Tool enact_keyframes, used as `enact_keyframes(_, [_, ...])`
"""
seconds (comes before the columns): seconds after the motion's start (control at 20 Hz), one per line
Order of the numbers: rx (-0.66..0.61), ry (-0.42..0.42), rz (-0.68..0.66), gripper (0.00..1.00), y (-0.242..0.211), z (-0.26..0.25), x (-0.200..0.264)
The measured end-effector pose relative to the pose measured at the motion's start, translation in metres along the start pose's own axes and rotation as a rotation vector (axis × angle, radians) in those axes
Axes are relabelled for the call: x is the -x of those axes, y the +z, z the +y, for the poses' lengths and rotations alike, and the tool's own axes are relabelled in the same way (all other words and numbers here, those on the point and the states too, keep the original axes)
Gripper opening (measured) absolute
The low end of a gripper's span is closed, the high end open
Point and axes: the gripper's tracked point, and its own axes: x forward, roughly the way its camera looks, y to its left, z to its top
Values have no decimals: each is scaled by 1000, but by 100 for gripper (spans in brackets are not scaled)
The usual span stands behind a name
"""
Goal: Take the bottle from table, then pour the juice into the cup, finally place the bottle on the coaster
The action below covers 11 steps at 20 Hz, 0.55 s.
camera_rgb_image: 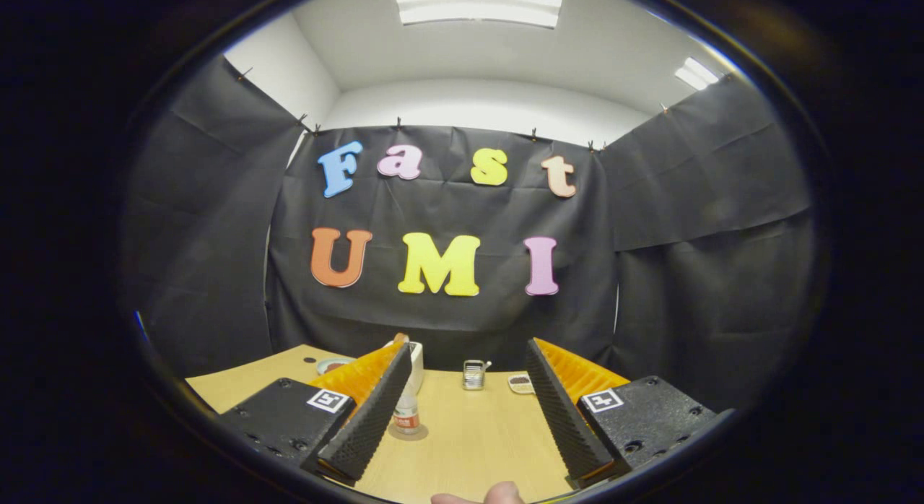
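Gripper view: the gripper [462,396] hangs above the near part of the pale wooden surface [476,446] with its jaws spread wide and pinching nothing; bare surface shows between them. A fingertip [502,493] of the person holding the tool shows at the near edge.

Taking the bottle [406,416] as the landmark: it is a small clear bottle with a red-and-white label, standing upright just ahead of the left finger and partly hidden behind that finger's tip. Under it lies a round, flat, brownish disc [408,432], which I take to be the coaster, though it is small and its edge is faint. Directly behind the bottle and a little farther off stands a white cup [415,367], its left half covered by the finger; what it holds cannot be told. To the left of the bottle and farther back lies a small round dish [332,365]. To its right, well apart and near the far edge, stands a little metal-looking holder [473,375], and just beyond that a small flat dish [520,383] with something dark in it.

As to progress, the bottle seems to rest on the coaster already, as the task's end asks, and the jaws are free. The same scene would also suit a bottle simply waiting to be picked up, if that disc is no coaster. Whether juice is in the cup is hidden.
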Motion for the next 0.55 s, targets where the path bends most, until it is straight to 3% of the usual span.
enact_keyframes(0.55, [-4, -13, -4, 100, -1, 0, -1])
